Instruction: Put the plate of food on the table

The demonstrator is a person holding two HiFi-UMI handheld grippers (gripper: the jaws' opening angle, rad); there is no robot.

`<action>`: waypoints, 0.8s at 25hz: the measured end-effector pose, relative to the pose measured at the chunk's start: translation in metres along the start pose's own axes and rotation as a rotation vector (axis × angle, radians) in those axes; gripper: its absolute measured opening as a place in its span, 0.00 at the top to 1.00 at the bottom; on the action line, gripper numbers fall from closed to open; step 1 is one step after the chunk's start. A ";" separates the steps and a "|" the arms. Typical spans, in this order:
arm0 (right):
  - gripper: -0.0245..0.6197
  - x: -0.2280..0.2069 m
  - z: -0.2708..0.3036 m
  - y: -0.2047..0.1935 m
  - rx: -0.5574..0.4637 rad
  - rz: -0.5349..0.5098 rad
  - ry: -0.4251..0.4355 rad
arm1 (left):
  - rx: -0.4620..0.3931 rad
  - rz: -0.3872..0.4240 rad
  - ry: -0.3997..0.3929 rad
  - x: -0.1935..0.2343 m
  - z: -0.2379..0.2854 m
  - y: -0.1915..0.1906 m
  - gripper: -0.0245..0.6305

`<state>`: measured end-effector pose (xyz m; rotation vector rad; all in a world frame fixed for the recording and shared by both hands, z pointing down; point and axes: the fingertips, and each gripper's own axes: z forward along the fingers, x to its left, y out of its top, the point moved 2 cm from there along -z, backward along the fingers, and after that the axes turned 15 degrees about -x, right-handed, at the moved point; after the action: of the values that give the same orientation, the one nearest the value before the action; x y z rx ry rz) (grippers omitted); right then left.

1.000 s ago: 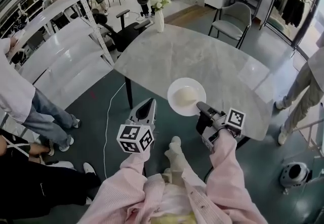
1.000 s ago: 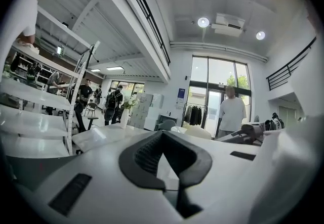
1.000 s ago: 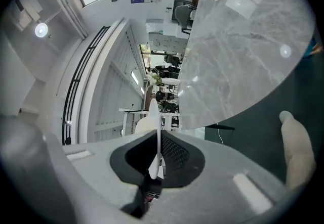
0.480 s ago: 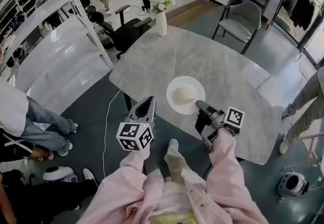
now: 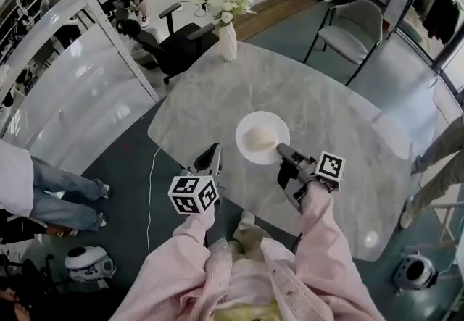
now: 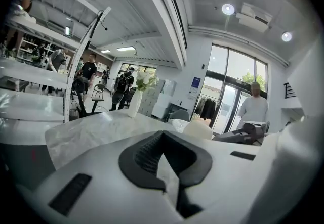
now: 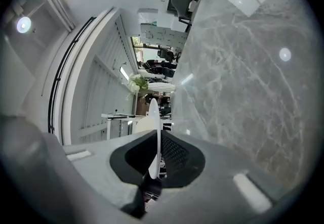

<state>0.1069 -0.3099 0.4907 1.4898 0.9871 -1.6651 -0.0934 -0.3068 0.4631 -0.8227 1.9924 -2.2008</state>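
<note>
A white plate [image 5: 254,124] with a pale round bun [image 5: 259,139] on it hangs over the near part of the grey marble table [image 5: 319,102]. Whether it touches the tabletop I cannot tell. My right gripper [image 5: 281,152] is shut on the plate's near rim. In the right gripper view the plate [image 7: 153,132] stands edge-on between the pads. My left gripper [image 5: 209,160] hovers at the table's front edge, left of the plate, shut with nothing in it. The left gripper view shows the bun [image 6: 197,129] and the right gripper [image 6: 243,134] across the tabletop.
A white vase of flowers [image 5: 228,35] stands at the table's far edge. A grey chair [image 5: 355,30] and a black office chair [image 5: 174,44] are beyond it. A white shelf rack [image 5: 72,88] and people are at the left. Round floor devices [image 5: 87,263] [image 5: 413,272] flank me.
The person has stepped closer to the table. The right gripper has carried the plate further in over the tabletop, and the left gripper has come up to the table's edge.
</note>
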 end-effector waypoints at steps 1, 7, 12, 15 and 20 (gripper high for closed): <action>0.94 -0.005 0.008 0.005 0.004 -0.004 -0.006 | 0.012 -0.006 0.003 0.002 0.007 -0.005 0.97; 0.94 -0.038 0.049 0.015 0.011 0.000 -0.048 | 0.106 -0.042 0.033 0.028 0.030 -0.038 0.97; 0.94 -0.061 0.081 0.026 -0.001 0.023 -0.060 | 0.143 -0.071 0.060 0.049 0.059 -0.053 0.97; 0.94 -0.081 0.097 0.032 -0.001 0.020 -0.090 | 0.164 -0.091 0.072 0.061 0.076 -0.065 0.97; 0.94 -0.103 0.120 0.039 0.008 -0.015 -0.139 | 0.205 -0.119 0.070 0.076 0.101 -0.086 0.97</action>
<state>0.0957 -0.4338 0.5956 1.3548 0.9189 -1.7591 -0.0895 -0.4141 0.5718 -0.8687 1.7474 -2.4802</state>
